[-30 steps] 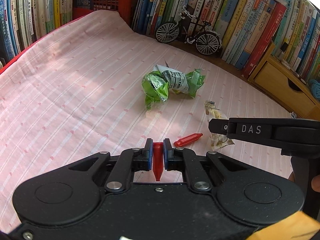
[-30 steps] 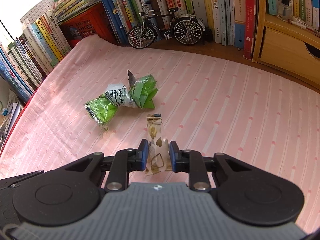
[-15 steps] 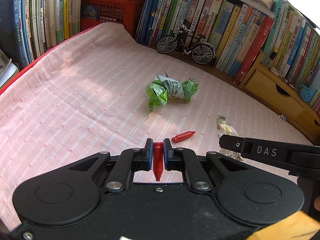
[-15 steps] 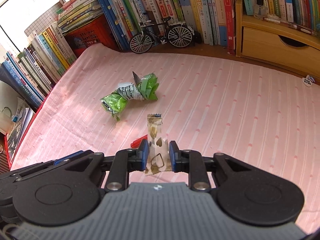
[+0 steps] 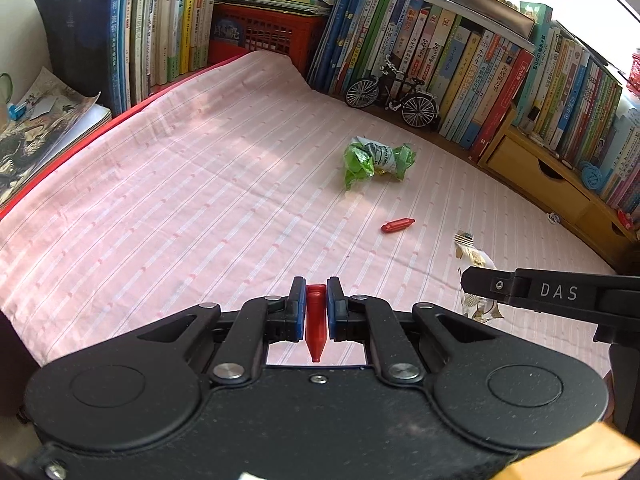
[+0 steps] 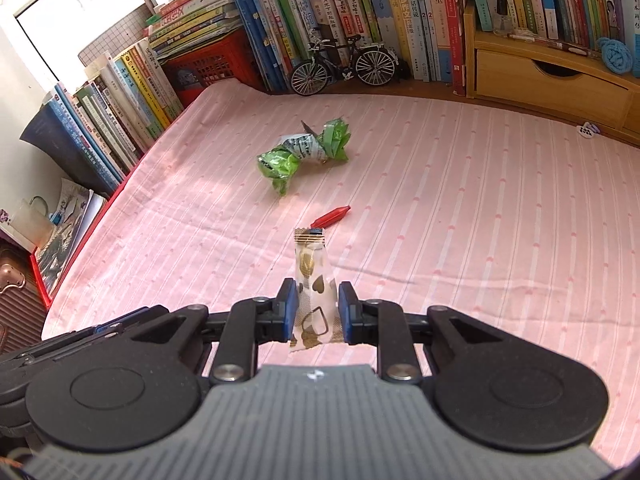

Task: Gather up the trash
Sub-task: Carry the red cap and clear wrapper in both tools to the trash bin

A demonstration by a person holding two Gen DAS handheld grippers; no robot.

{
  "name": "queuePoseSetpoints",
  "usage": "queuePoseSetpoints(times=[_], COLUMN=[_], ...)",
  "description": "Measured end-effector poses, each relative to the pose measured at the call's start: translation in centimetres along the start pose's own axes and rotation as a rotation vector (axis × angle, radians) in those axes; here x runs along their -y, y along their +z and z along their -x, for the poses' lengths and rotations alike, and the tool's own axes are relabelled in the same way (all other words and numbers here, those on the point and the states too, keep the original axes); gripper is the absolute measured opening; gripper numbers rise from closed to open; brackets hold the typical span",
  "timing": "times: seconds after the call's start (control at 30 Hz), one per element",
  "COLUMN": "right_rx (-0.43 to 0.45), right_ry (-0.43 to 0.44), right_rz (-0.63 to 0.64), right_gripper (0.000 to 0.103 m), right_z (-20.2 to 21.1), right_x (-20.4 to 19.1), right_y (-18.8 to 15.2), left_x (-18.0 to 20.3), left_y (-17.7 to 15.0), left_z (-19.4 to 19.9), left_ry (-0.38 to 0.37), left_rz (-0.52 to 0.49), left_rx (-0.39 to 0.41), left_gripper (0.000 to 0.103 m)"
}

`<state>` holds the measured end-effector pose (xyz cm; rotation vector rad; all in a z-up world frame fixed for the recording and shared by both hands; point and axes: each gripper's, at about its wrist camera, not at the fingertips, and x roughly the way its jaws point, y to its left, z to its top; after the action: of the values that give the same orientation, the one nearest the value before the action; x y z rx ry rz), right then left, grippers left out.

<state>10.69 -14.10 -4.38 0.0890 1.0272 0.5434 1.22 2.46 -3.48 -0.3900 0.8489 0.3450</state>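
My left gripper is shut on a small red wrapper, held above the pink striped cloth. My right gripper is shut on a clear snack wrapper with gold print; the left wrist view shows that same snack wrapper sticking out of the right gripper's fingers. A second red wrapper lies on the cloth ahead of both grippers. Farther back rests a crumpled green and white bag.
Rows of upright books line the back and left edges, with a red crate in the corner. A model bicycle stands at the back. A wooden drawer unit sits at the right. Magazines lie past the cloth's left edge.
Both grippers have risen and pulled back from the cloth, each carrying its wrapper. The green bag and loose red wrapper look smaller and farther off. Neither gripper's jaws have changed.
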Motion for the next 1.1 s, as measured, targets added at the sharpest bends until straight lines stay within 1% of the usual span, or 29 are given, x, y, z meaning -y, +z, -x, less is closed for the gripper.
queuePoseSetpoints(times=[0.13, 0.33, 0.6, 0.77, 0.9, 1.1], right_rx=[0.001, -0.025, -0.075, -0.11, -0.136, -0.176], right_ry=[0.002, 0.024, 0.047, 0.054, 0.057, 0.048], right_rz=[0.009, 0.029, 0.056, 0.058, 0.051, 0.031], right_gripper=[0.027, 0.027, 0.027, 0.027, 0.027, 0.027], right_z=[1.3, 2.8, 3.7, 3.7, 3.4, 2.1], right_x=[-2.4, -6.6, -11.7, -14.1, -15.2, -15.9], right_y=[-2.2, -6.2, -12.0, -15.6, -18.1, -21.7], left_x=[-2.7, -7.3, -13.1, -16.1, -18.1, -19.6], left_y=[-1.9, -4.9, -9.3, -12.1, -14.1, -16.7], left_z=[2.5, 6.5, 9.7, 10.2, 10.0, 8.2], left_ry=[0.003, 0.017, 0.037, 0.045, 0.048, 0.05], left_rz=[0.008, 0.022, 0.043, 0.053, 0.058, 0.06], left_rx=[0.001, -0.01, -0.045, -0.086, -0.126, -0.192], left_gripper=[0.01, 0.01, 0.01, 0.01, 0.01, 0.01])
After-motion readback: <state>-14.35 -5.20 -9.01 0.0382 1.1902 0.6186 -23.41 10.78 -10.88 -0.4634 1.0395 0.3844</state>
